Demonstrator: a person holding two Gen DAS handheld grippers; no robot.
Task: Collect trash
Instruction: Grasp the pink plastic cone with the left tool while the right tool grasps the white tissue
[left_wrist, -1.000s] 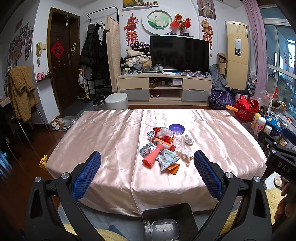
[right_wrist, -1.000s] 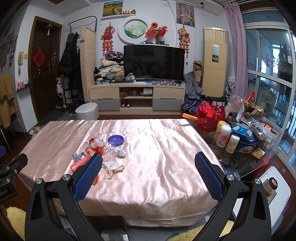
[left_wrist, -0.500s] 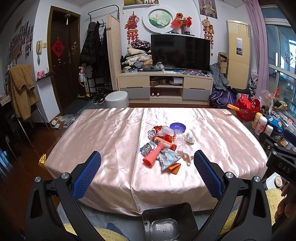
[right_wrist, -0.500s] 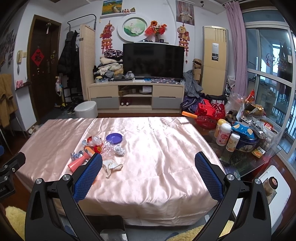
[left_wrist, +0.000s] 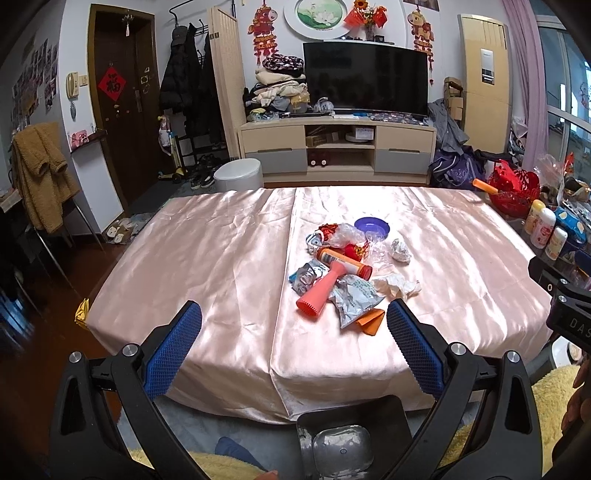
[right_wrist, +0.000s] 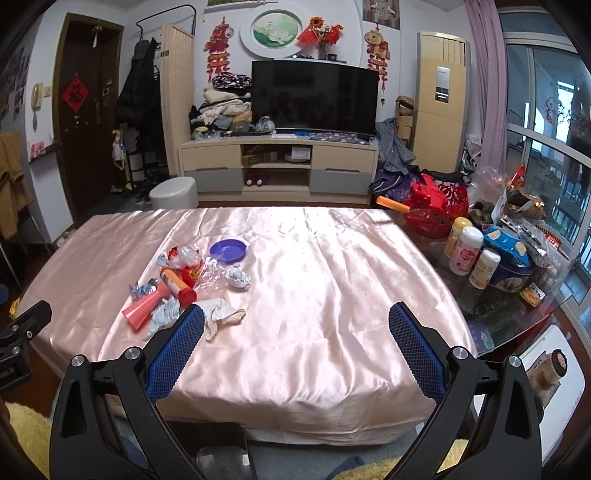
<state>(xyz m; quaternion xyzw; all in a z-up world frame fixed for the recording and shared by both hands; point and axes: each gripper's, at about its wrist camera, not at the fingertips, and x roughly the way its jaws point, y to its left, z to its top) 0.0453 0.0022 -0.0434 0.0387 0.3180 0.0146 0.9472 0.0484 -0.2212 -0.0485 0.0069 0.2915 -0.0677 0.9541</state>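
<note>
I hold two grippers over the near edge of the table (left_wrist: 207, 258) with its pink satin cloth. My left gripper (left_wrist: 293, 341) stands wide and empty at the bottom of its frame; my right gripper (right_wrist: 295, 341) likewise, wide with nothing between the pads. The trash pile (left_wrist: 343, 273) lies right of centre in the left view, centre-left in the right view: one coral horn-shaped piece (left_wrist: 321, 291), one orange tube (left_wrist: 343, 263), one purple lid (left_wrist: 372, 227), one crumpled tissue (right_wrist: 221, 317), one foil ball (right_wrist: 239, 277), several wrappers. One black bin (left_wrist: 351, 439) sits bottom centre below the table edge.
</note>
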